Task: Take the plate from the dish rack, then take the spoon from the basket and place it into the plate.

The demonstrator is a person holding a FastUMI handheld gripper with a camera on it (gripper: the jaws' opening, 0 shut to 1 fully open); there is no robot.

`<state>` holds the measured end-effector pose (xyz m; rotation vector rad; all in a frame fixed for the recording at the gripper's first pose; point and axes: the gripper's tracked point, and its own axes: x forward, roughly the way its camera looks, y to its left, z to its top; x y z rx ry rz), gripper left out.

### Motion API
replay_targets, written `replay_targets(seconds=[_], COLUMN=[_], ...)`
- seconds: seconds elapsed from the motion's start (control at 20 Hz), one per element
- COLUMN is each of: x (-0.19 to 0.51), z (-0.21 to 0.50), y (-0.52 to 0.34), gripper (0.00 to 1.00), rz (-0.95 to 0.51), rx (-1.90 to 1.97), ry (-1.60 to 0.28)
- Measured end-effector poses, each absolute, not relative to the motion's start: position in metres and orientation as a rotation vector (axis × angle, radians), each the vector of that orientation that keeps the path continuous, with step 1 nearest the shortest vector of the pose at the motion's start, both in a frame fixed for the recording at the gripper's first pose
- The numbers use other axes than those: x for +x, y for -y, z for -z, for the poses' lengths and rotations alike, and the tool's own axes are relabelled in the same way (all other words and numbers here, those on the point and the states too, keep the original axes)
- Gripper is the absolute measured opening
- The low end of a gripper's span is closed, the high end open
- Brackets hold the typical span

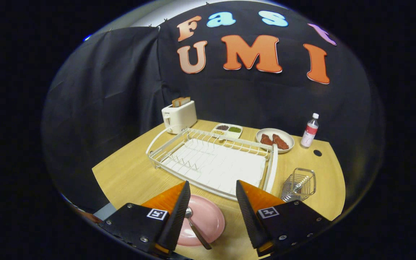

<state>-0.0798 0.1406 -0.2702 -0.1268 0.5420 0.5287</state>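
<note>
Wooden tabletop (pixel 128 173) w/ black cloth behind; I've got the gripper (pixel 211 213) hanging above the near edge, jaws spread wide, nothing between them. Pink plate (pixel 208 216) sits on the table just below and between the fingers, out of the dish rack (pixel 211 162), which looks bare. Spoon (pixel 193 225) lies in the plate, bowl up by the left finger, handle running toward me. So I judge both steps done, or as good as; next move prob just calls for lifting clear w/o clipping the handle, since it sits close to the left finger. Wire basket (pixel 299 185) stands right of the rack; something metallic shows inside it, can't tell if it's another utensil or just wire glare. Left part of the plate is hidden behind the left finger. Toaster (pixel 179 115), seasoning tray (pixel 228 130), plate w/ meat (pixel 275 140) and bottle (pixel 310 130) sit along the far side, well apart from the work.
</note>
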Motion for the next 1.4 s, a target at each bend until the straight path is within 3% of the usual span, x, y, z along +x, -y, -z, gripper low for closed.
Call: replay_targets(seconds=[0.15,0.35,0.9,1.4], x=[-0.065,-0.049,-0.024,-0.021], z=[0.227,0.177,0.084,0.04], y=[-0.129,-0.108,-0.034,-0.012], gripper=[0.86,0.91,0.94,0.93], rz=[-0.48,-0.412,-0.199,-0.142], rx=[-0.087,-0.051,-0.079,-0.13], ry=[-0.451,-0.336,-0.157,-0.011])
